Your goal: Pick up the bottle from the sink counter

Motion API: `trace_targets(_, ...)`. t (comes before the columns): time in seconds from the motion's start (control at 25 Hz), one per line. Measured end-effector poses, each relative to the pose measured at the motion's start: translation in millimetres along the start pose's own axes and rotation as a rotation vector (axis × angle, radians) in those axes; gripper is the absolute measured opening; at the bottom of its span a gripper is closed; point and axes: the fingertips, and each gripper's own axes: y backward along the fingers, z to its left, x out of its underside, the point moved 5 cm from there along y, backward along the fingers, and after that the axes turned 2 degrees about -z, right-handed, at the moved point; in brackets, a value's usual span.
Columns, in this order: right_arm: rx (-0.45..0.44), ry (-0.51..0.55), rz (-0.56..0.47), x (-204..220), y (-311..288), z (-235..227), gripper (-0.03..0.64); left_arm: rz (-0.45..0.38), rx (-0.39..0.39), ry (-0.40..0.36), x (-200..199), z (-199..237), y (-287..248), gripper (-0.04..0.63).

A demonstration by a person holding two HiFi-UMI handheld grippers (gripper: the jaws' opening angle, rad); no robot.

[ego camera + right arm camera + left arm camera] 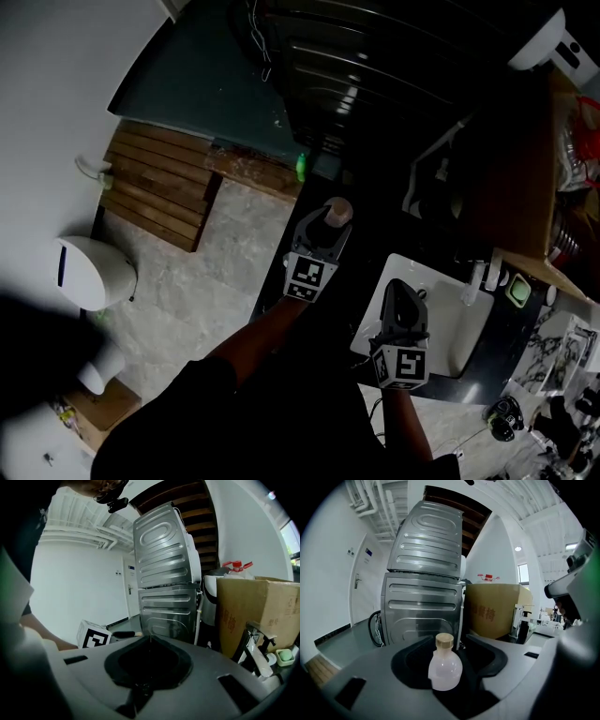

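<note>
The bottle [445, 665] stands between the jaws of the left claw [327, 225], left of the sink [452, 323].

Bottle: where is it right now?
Left gripper view: the bottle sits centred between the left gripper's spread jaws, in front of the steel appliance. In the head view it's at that gripper's tip, left of the white sink.
</note>
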Motion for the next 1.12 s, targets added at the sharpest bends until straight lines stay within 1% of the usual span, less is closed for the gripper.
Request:
trace_targets(0.04, 0.007, 0.000, 0.008, 1.6, 0.5, -1.6, 0.040, 0.008, 0.001, 0.004, 2.6, 1.3, -4.4, 0.210)
trace_targets(0.16, 0.032, 0.003, 0.042, 7.1, 1.7, -6.3, 0.040, 0.029, -0.002, 0.021, 8.5, 7.1, -13.7, 0.212)
trace_targets(0.32, 0.066, -0.008, 0.078, 15.3, 3.1, -13.5, 0.040, 0.039, -0.002, -0.033, 13.7, 10.3, -23.4, 0.210)
trace_targets(0.44, 0.063, -0.007, 0.081, 19.0, 5.1, -14.4, 0.040, 0.039, 0.006, -0.026, 19.9, 10.0, -31.4, 0.210)
trace_targets(0.76, 0.063, -0.010, 0.105, 26.8, 3.8, -12.2, 0.038, 0.044, 0.016, -0.032, 20.7, 11.5, -42.5, 0.210)
trace_targets(0.96, 0.090, -0.005, 0.121, 27.6, 3.1, -15.4, 0.040, 0.044, 0.011, -0.038, 20.7, 11.4, -44.6, 0.210)
trace_targets(1.12, 0.099, -0.015, 0.128, 30.6, 3.0, -19.5, 0.039, 0.034, 0.016, -0.046, 19.9, 9.6, -44.7, 0.189)
